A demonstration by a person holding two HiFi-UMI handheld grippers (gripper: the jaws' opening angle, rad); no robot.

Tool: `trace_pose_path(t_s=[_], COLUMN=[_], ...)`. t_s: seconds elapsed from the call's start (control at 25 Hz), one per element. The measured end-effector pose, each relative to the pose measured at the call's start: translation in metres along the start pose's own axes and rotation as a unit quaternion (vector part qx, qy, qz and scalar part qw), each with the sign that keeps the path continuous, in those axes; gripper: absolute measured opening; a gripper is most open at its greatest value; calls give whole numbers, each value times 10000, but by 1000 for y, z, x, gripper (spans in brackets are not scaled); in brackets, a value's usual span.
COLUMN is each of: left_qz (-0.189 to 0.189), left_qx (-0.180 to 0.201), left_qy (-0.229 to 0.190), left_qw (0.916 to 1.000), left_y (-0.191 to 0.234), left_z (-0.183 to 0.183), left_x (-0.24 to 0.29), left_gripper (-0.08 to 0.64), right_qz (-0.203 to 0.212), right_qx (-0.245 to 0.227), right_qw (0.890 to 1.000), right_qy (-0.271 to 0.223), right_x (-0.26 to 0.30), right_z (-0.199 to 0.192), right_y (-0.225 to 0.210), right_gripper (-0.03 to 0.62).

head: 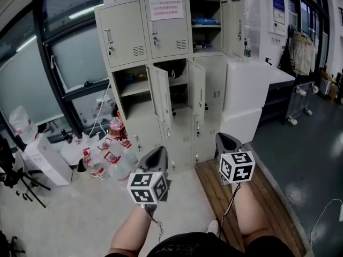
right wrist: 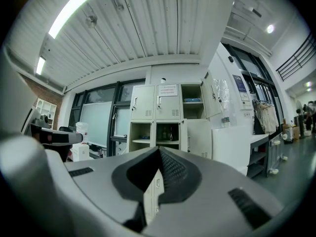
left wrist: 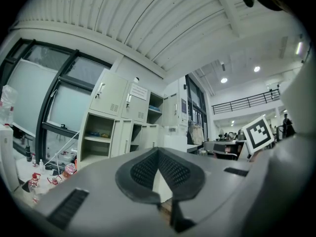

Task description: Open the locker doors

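Note:
The beige locker cabinet [head: 171, 63] stands ahead of me, some way off from both grippers. In its top row the left door [head: 122, 33] and the middle door [head: 167, 28], which carries a paper notice, are closed, and the right door [head: 233, 20] hangs open. In the middle row two doors [head: 161, 98] [head: 196, 90] stand open, showing shelves. The bottom doors look closed. My left gripper [head: 156, 157] and right gripper [head: 227, 141] are held low in front of me, both shut and empty. The cabinet [left wrist: 113, 127] shows beyond the left gripper [left wrist: 158, 152], and the cabinet [right wrist: 168, 117] also shows beyond the right gripper [right wrist: 159, 152].
Several water bottles [head: 110, 159] and a white box [head: 45, 157] sit on the floor to the left, by the window wall. A white unit [head: 244, 90] adjoins the lockers on the right. A wheeled cart [head: 300, 98] stands further right. A wooden strip [head: 268, 197] runs under my right side.

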State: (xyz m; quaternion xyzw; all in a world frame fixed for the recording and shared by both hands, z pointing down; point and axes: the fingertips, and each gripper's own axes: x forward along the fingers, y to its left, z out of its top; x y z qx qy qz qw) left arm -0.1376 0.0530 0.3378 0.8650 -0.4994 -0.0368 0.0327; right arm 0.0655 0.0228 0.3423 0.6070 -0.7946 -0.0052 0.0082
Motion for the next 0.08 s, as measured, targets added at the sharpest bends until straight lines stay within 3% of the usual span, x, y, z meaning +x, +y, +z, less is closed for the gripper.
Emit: trace_pose_path(t_s=[0.08], left_qz=[-5], left_qx=[12], left_qy=[-8], left_qw=[10000], left_y=[-2], left_z=[0], left_x=[-2], left_gripper=[-2], right_qz=[-1], right_qx=[9], right_qw=[10000], right_qy=[1], right_x=[-2], right_z=[0], right_y=[0], right_gripper=[0])
